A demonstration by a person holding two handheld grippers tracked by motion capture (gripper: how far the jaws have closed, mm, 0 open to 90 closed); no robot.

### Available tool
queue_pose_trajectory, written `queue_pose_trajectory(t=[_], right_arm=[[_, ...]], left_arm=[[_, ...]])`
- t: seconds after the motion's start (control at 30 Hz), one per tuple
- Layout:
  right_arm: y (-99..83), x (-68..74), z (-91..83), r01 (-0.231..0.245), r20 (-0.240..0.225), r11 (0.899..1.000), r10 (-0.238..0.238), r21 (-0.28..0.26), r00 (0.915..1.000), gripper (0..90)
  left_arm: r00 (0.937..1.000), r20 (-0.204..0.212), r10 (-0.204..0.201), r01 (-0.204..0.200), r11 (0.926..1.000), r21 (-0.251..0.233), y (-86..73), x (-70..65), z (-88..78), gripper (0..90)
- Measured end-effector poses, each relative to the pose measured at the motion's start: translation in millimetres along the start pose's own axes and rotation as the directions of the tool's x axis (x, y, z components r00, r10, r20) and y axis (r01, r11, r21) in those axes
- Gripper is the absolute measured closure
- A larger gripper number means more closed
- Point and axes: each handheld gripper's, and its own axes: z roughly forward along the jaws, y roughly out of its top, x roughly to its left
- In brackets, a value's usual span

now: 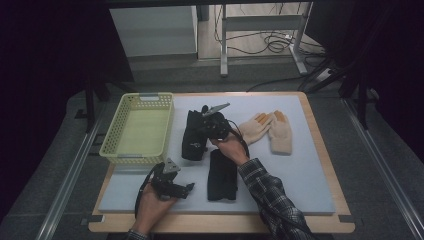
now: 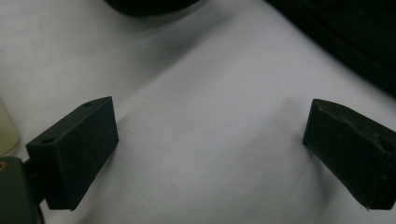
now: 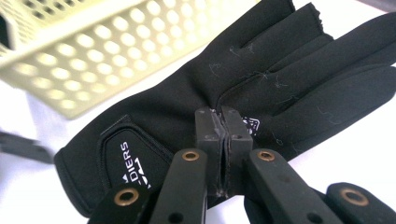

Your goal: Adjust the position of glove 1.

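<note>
Left gripper (image 1: 190,187) sits low at the near-left of the tabletop (image 1: 300,165), jaws spread wide with bare white surface between them, nothing held. It's just in front of the pale yellow perforated basket (image 1: 138,129), which is at the left of the tabletop.

Right gripper (image 3: 222,122) is over the black glove (image 3: 261,79) next to the basket's right side, jaws pressed fully together; they're right on the back of that glove, but can't tell if any fabric is pinched between them. The glove lies flat, with white lettering on the cuff patch.

A second black glove (image 1: 222,176) lies flat nearer the person, just below the right hand (image 1: 231,148). A pair of beige gloves with orange fingertips (image 1: 270,129) lies to the right, apart from the black ones.
</note>
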Motion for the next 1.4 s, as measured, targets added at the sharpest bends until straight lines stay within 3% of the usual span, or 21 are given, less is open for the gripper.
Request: queue_pose_trajectory(t=[0.33, 0.57, 0.9, 1.03, 1.17, 1.3, 1.4], right_arm=[[-1.9, 25.1, -58.5, 0.039, -0.026, 0.998, -0.041, -0.041, 0.9988, 86.8], [-24.8, 31.7, -94.3, 0.046, -0.025, 0.998, -0.047, -0.042, 0.9986, 86.8], [-66.7, 46.4, -132.7, 0.037, -0.027, 0.999, -0.037, 0.007, 0.9989, 86.8], [-79.2, 52.4, -131.4, 0.031, -0.027, 0.999, -0.030, 0.032, 0.9992, 86.8], [-91.8, 50.2, -112.6, 0.002, -0.007, 0.997, -0.002, 0.071, 1.0000, 86.7], [-101.7, 50.6, -95.1, 0.007, 0.034, 0.996, -0.010, 0.089, 0.9994, 86.1], [-110.1, 55.2, -83.4, 0.037, 0.075, 0.993, -0.046, 0.112, 0.9962, 82.4]], left_arm=[[1.0000, 0.001, 0.001, -0.001, 1.0000, 0.000, 0.0, 0.0, 0.0, 3.2], [1.0000, 0.000, -0.004, 0.004, 1.0000, -0.005, 0.0, -0.3, 0.2, 3.2], [1.0000, 0.000, -0.007, 0.007, 0.9999, -0.009, 0.0, -0.5, 0.4, 3.2], [1.0000, -0.001, -0.007, 0.007, 0.9999, -0.009, 0.0, -0.5, 0.5, 3.2], [0.9999, -0.001, -0.011, 0.011, 0.9999, -0.013, -0.1, -0.8, 0.7, 3.2], [1.0000, 0.000, -0.003, 0.003, 1.0000, -0.006, 0.0, -0.2, 0.2, 3.2], [1.0000, 0.001, -0.002, 0.002, 1.0000, -0.003, 0.0, -0.2, 0.0, 3.2]])
